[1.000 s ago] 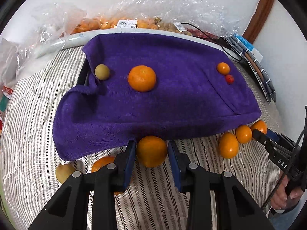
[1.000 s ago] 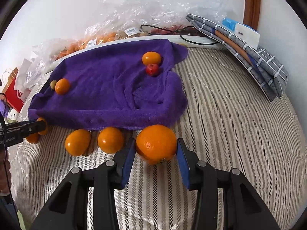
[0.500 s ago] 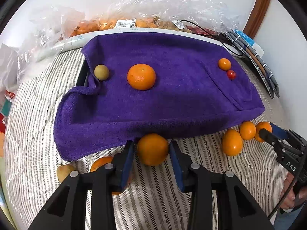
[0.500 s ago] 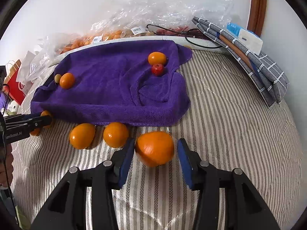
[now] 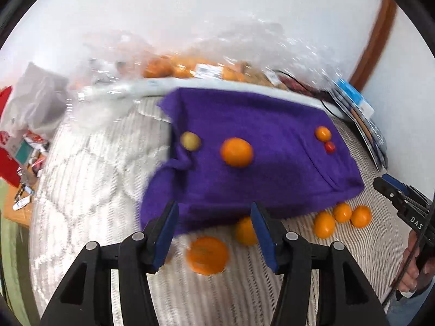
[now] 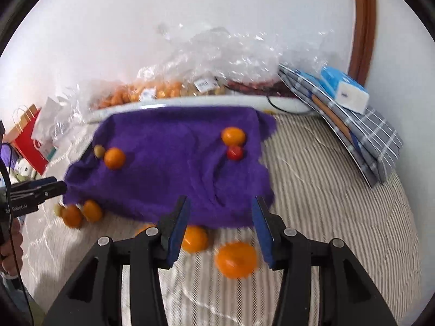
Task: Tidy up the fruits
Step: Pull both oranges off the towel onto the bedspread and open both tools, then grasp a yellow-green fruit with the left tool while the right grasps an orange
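Four fruits [image 6: 233,135] atop purple towel [image 6: 168,168]

Black hand-held gripper [image 5: 214,228], blue pads [image 5: 166,231], silver screws.

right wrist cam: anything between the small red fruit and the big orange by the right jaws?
Only purple towel, then striped bedding, between the small red fruit and the big orange; right wrist view.

towel [image 5: 258,163] on bed [image 5: 89,190] | four fruits on towel | others before its near edge
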Tool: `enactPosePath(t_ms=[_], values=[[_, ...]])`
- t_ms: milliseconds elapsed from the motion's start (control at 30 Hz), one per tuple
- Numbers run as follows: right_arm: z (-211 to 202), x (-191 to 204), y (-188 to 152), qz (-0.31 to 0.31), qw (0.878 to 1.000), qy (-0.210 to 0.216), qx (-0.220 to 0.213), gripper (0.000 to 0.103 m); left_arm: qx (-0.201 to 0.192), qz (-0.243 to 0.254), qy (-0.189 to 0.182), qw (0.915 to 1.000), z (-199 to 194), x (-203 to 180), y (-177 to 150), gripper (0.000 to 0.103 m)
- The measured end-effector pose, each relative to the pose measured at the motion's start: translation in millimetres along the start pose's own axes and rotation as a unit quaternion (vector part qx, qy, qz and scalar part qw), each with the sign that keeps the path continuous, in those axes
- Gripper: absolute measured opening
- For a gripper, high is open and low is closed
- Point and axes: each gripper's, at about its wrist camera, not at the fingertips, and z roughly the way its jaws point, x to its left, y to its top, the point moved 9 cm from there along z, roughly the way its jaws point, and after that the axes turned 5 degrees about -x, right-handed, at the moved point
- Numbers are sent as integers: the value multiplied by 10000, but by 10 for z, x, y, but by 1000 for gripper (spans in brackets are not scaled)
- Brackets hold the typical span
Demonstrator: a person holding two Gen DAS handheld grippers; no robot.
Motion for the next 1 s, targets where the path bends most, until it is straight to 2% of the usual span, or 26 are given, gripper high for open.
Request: enactPosePath(t_ms=[167,233,467,700,1000], values=[[176,469,147,-117,9993,366,-36,47,-141,-297,310,9990,-69,474,109,53],[341,747,126,-168,9981,592,99,45,-167,-357,464,9981,-73,655,107,53],[759,1413,136,-509,9937,907,409,43,-169,-556,699,9959,-23,1153,148,53],[1106,1685,215,-581,9930,865,558,43,-162,-666,736,9949,10,1483,99,54],[1387,1831,134,-674,9908,873,779,45,-165,-676,677,9953,85,1597,75,55]])
